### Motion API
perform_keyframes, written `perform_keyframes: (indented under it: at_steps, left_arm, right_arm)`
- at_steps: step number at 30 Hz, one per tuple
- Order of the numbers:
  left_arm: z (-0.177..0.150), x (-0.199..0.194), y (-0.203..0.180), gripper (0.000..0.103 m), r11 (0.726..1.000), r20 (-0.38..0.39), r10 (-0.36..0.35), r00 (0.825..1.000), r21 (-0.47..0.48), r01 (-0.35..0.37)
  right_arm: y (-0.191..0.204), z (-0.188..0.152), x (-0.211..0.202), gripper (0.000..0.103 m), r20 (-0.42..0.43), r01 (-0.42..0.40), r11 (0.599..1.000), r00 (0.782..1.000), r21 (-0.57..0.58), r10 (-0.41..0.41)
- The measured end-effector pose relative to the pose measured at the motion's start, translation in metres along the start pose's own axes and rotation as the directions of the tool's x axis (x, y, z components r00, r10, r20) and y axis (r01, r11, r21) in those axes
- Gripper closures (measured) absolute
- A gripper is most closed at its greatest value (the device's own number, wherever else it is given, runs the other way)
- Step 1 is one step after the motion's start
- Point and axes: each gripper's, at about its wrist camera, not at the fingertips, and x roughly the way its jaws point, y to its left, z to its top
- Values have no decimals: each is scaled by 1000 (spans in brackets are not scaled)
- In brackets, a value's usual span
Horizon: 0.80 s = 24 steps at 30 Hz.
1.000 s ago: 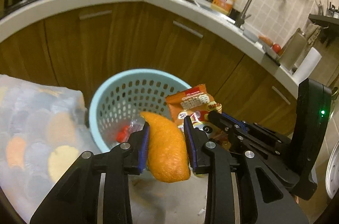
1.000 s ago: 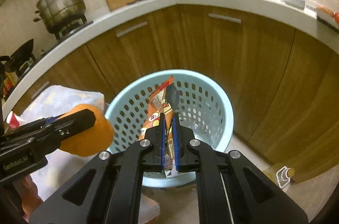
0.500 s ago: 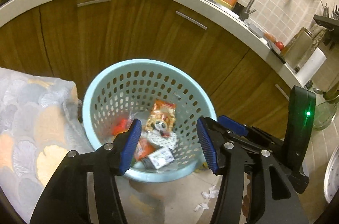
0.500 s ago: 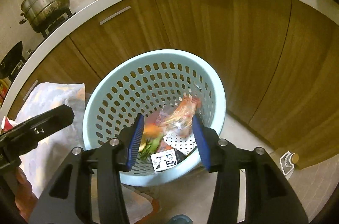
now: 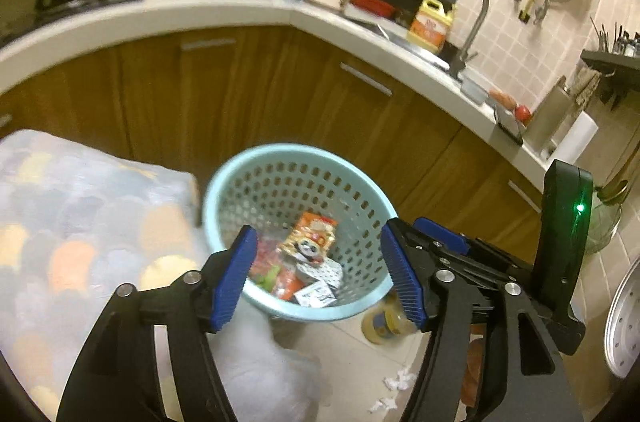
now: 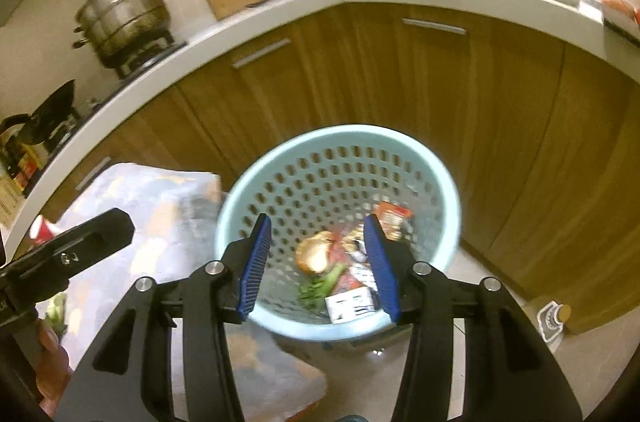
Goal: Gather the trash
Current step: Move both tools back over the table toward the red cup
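Observation:
A light blue perforated basket stands on the floor by the cabinets; it also shows in the right wrist view. Inside lie an orange snack packet, an orange peel, greens and small cartons. My left gripper is open and empty above the basket's near rim. My right gripper is open and empty over the basket. The right gripper's body shows at the right of the left wrist view.
A patterned cloth-covered surface lies left of the basket. Wooden cabinets and a white counter curve behind. A tape roll and paper scraps lie on the floor. A small bottle stands at the right.
Both grippers opened: the orange peel and the snack packet dropped into the basket. Since half a second ago both grippers have pulled back and tilted up slightly.

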Motion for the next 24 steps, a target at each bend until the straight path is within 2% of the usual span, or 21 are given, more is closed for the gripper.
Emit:
perform_keyframes:
  at_steps: [6,9,14,20,22,24]
  left_arm:
    - [-3,-64,20,32,997,110,73,991,-6,-72]
    - [-10,-100,37,30,993,166,121,979,-30,-118]
    - [-26,-149,69,30,982,200,190,961,-57,-182]
    - [-46,-206,120,29,951,242,306,921,-119,-285]
    - [-52,-222,141,29,931,250,361,898,-147,-334]
    - [-58,-236,165,29,916,251,396,883,-178,-360]
  right_arm:
    - [56,-5,-14,56,5,-81,992,997,-101,82]
    - [89,-11,-19,56,-1,-113,981,993,-157,114]
    - [145,-28,-21,56,-41,-166,953,986,-255,160]
    - [197,-51,-26,56,-86,-222,913,975,-343,205]
    - [218,-59,-27,56,-108,-246,896,969,-368,222]
    - [237,-68,-26,56,-124,-260,883,965,-392,229]
